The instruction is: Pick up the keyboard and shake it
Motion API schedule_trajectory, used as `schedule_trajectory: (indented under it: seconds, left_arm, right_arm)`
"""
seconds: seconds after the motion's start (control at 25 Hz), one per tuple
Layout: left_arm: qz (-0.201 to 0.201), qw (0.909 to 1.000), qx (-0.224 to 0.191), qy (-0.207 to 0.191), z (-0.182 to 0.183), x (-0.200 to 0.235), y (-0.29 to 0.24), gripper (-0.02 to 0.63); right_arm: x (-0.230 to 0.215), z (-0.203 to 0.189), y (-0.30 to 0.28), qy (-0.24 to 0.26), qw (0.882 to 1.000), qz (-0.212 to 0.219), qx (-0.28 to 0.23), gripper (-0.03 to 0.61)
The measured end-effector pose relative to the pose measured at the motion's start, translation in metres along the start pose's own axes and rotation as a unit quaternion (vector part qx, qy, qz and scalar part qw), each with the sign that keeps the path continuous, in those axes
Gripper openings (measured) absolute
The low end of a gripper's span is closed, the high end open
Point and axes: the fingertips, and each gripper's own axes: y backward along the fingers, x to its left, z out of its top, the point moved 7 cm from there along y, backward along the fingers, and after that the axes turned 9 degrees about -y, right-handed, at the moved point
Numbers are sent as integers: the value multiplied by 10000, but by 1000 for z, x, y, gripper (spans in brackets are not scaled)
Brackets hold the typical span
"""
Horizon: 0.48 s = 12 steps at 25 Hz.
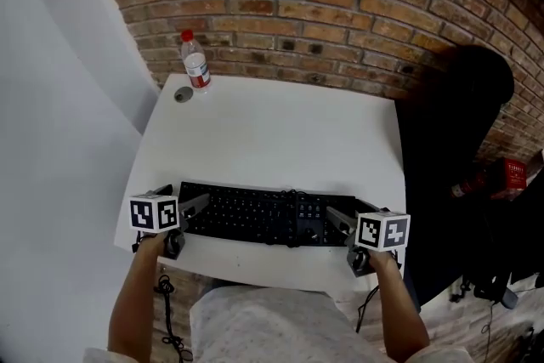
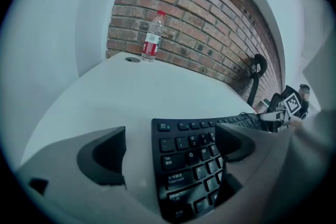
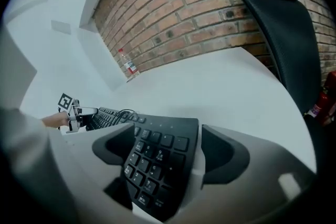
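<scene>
Along the near edge of the white rectangular table [image 1: 272,132], a black, gently curved plastic keyboard [image 1: 263,215] is seen lying flat, keys up, with its long side towards the person. The left gripper [image 2: 173,147] is held at the keyboard's left end with its jaws spread wide. One jaw is seen over bare table beside the end and the other over the letter keys, and no pad is pressed on anything. The right gripper [image 3: 168,149] is likewise held wide apart, the number-pad end standing between its jaws but untouched. Nothing is gripped by either tool.

The keyboard is judged to be light and stiff, so little sag is expected if it is carried by its two ends. Its smooth plastic shell is likely to be slippery against the pads, the more so once it is shaken. The keys themselves are judged a poor place for a pad, since caps can tilt or pop off under a squeeze. A hold across the solid frame at each short end is therefore favoured, one jaw at the front edge and one at the back. What appears to be a dark cable [image 1: 293,198] is looped over the keys near the middle, and it may swing or fall loose during shaking. A clear plastic bottle with a red cap [image 1: 195,64] stands well apart at the far corner.
</scene>
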Motion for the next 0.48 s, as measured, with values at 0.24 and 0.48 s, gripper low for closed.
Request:
schedule_trajectory:
  seconds: [0.24,0.48]
  left_arm:
    - [-142,9991,278,-270,3,-7,-5,505]
    - [-312,9974,582,-297,6,-12,-9,421]
  right_arm:
    - [4,1,-8,45,9995,-204,237,410]
    - [3,3,-9,72,9983,-449,371,387]
